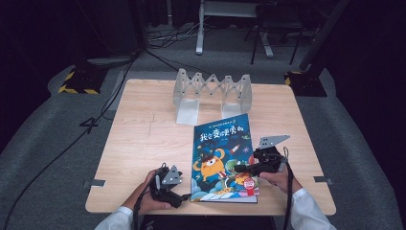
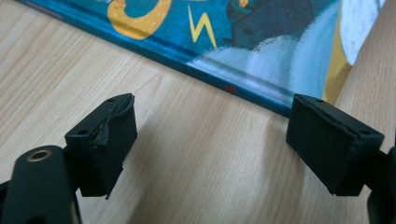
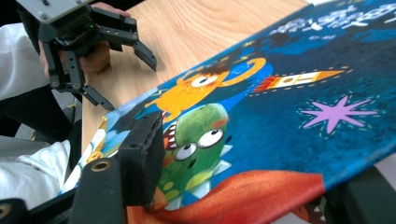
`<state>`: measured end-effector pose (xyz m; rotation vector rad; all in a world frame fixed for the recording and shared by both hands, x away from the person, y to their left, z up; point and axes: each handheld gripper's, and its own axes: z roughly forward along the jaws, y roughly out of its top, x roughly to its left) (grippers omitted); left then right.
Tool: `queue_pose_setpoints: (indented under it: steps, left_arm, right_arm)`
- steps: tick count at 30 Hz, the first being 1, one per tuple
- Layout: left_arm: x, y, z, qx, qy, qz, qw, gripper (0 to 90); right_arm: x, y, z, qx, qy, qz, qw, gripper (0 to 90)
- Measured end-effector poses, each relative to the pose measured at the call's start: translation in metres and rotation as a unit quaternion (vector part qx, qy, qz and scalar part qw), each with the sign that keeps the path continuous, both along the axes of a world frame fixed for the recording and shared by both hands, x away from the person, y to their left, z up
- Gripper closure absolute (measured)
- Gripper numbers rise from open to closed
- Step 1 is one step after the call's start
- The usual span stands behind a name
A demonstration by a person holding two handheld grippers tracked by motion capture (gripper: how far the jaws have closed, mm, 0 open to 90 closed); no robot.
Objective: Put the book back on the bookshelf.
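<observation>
Now the right hand-held gripper (image 1: 250, 168) has its jaws around the picture book's (image 1: 222, 155) right edge on the surface (image 1: 143, 139); the left hand-held gripper (image 1: 178, 195) rests open, just beside its spine.

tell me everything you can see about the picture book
The book is a thin children's picture book with a glossy dark blue cover showing an orange monster, a green creature, a rocket, stars and a title in white and yellow characters. It is closed, cover up, on the near right part of the wooden table. The right gripper has one jaw over the cover at its right edge; the left gripper sits open beside its near left corner.
</observation>
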<state>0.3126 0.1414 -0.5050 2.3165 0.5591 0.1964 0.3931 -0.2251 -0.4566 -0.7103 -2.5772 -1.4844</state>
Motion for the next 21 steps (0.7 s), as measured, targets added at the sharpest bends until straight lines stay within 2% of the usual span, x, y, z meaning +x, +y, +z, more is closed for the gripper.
queue_pose_setpoints:
  steps: [7, 12, 14, 18, 21]
  left_arm:
    - [0.002, 0.007, 0.000, 0.002, -0.001, 0.017, 0.9999, 15.9]
    - [0.003, 0.007, 0.000, 0.001, 0.004, 0.016, 0.9999, 15.6]
    - [0.004, 0.007, 0.001, 0.001, 0.008, 0.021, 0.9998, 15.9]
    - [0.008, 0.006, 0.004, -0.005, 0.030, 0.031, 0.9990, 16.2]
    - [0.013, 0.003, 0.008, -0.017, 0.041, 0.025, 0.9987, 16.4]
  right_arm:
    - [-0.014, 0.002, 0.009, 0.005, -0.047, -0.001, 0.9989, 40.8]
    - [-0.025, 0.003, 0.015, 0.002, -0.082, -0.003, 0.9966, 41.1]
    - [-0.032, 0.003, 0.018, 0.002, -0.103, -0.004, 0.9947, 41.3]
    - [-0.043, 0.004, 0.023, 0.001, -0.140, -0.005, 0.9901, 42.0]
    - [-0.049, 0.006, 0.026, 0.003, -0.164, -0.006, 0.9864, 43.3]
